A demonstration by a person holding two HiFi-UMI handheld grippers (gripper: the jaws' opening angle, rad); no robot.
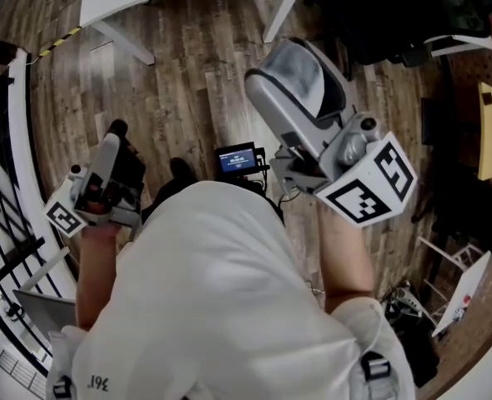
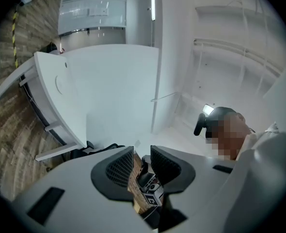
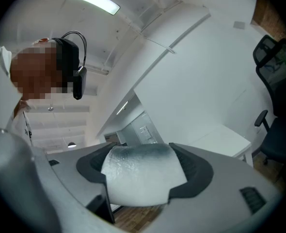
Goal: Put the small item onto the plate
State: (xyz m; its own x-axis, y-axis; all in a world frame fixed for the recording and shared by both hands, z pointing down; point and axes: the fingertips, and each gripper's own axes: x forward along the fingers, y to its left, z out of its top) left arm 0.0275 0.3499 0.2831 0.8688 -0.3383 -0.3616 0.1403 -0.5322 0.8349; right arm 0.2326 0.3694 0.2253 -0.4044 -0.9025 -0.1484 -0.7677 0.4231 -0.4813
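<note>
My right gripper [image 1: 292,73] is raised in front of the person's chest and is shut on a small pale grey-white rounded item [image 1: 302,77]. In the right gripper view the item [image 3: 140,178] fills the space between the two dark pads of that gripper [image 3: 142,171]. My left gripper [image 1: 119,140] is held low at the left of the head view. In its own view the left gripper [image 2: 142,161] shows a narrow gap between its pads, and nothing is held there. No plate shows in any view.
Below me is a wood plank floor with white table legs [image 1: 121,40] at the top. A black office chair [image 1: 396,15] stands at the top right. A small lit screen [image 1: 238,158] sits ahead of the torso. A white railing [image 1: 21,140] curves along the left.
</note>
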